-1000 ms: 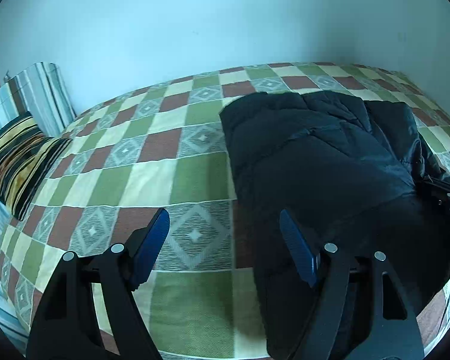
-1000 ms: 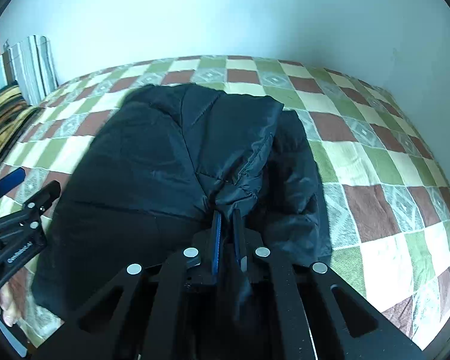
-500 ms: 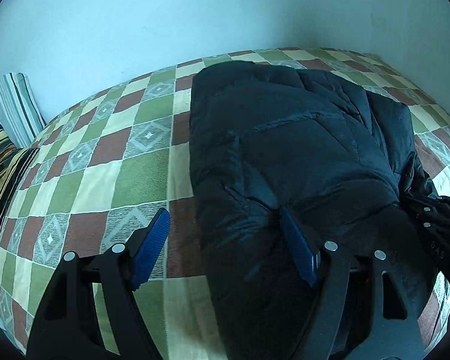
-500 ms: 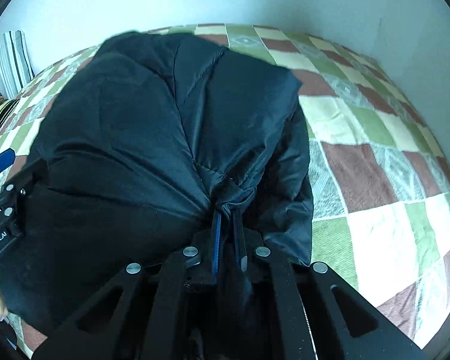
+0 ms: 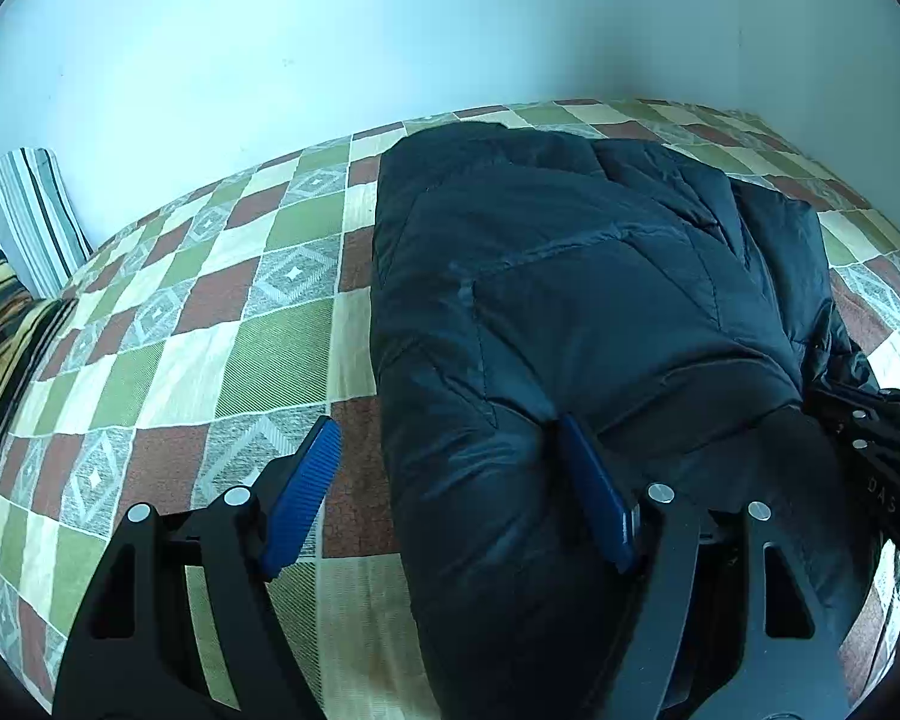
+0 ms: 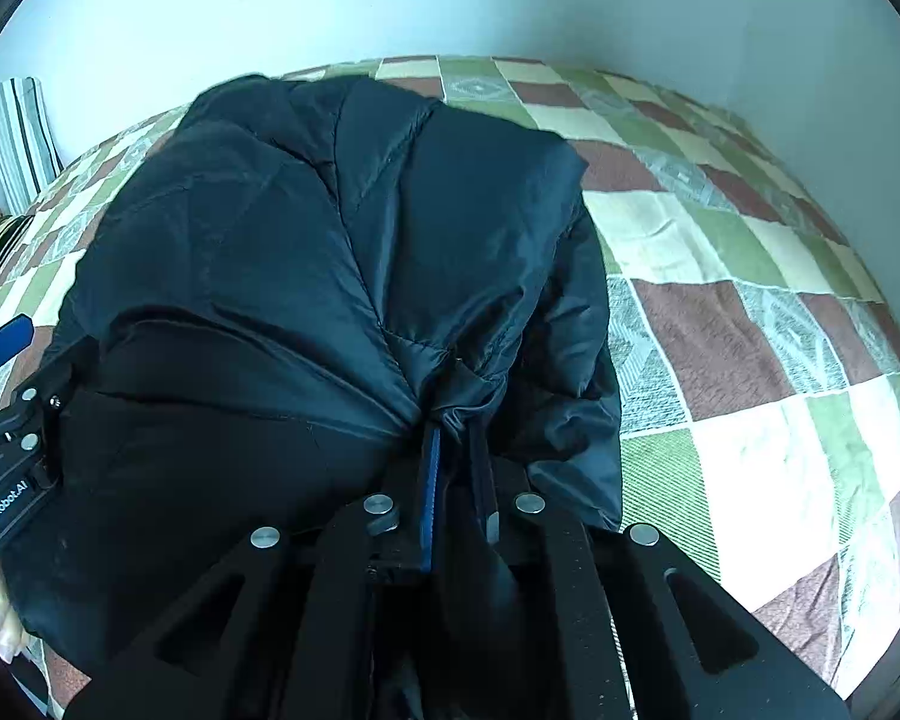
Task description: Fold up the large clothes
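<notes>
A black puffer jacket (image 5: 570, 270) lies bunched on a checked bedspread (image 5: 210, 330). My left gripper (image 5: 448, 423) is open across the jacket's near left edge. Its right pad (image 5: 594, 498) rests against the padding and its left pad (image 5: 300, 492) is over the bedspread. In the right wrist view the jacket (image 6: 330, 240) fills the middle. My right gripper (image 6: 455, 426) pinches a gathered fold of it, and its jaws are just starting to open with the fabric still between them. Each gripper shows at the edge of the other's view: the right gripper (image 5: 870, 438), the left gripper (image 6: 6, 420).
A striped pillow (image 5: 24, 210) and a yellow-and-black cushion (image 5: 0, 348) sit at the far left against the pale wall. Bare bedspread (image 6: 750, 300) stretches to the right of the jacket. A person's fingers (image 6: 0, 624) show at the lower left.
Both grippers came down closer to the jacket, which now fills more of each view. The left gripper shifted right onto its edge. The right fingers have parted slightly.
</notes>
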Available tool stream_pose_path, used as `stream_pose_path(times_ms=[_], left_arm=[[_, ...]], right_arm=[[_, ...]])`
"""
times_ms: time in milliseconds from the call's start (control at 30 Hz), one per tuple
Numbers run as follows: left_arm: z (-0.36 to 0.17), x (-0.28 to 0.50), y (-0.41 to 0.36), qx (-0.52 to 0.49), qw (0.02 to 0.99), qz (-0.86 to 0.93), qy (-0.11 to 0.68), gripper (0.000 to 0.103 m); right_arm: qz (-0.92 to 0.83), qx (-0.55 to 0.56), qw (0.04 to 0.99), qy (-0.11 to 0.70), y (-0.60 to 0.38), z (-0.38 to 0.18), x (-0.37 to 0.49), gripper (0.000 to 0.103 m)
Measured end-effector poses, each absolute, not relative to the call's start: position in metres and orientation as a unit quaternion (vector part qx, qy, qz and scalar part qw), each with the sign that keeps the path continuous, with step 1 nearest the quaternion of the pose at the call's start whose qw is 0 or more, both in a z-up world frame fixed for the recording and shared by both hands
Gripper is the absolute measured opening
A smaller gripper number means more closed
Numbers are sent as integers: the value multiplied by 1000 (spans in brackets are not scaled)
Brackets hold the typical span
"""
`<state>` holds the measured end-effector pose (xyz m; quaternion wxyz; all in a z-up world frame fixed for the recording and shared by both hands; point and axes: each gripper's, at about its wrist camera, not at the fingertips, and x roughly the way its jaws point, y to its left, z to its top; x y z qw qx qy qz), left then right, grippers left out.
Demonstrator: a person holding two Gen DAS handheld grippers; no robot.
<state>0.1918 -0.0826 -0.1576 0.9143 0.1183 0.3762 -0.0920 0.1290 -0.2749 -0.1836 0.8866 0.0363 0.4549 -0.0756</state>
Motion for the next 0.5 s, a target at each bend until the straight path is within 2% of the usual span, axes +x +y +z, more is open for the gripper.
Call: stream_pose_path(times_ms=[400,500], left_arm=[[-153,196,-78,114,912,-97,381,75],[-146,197,-74,103,914,-95,381,75]], right_arm=[[-81,59,904,416,-285,-134,146,17],[-82,56,904,415,-286,-131,165,23]])
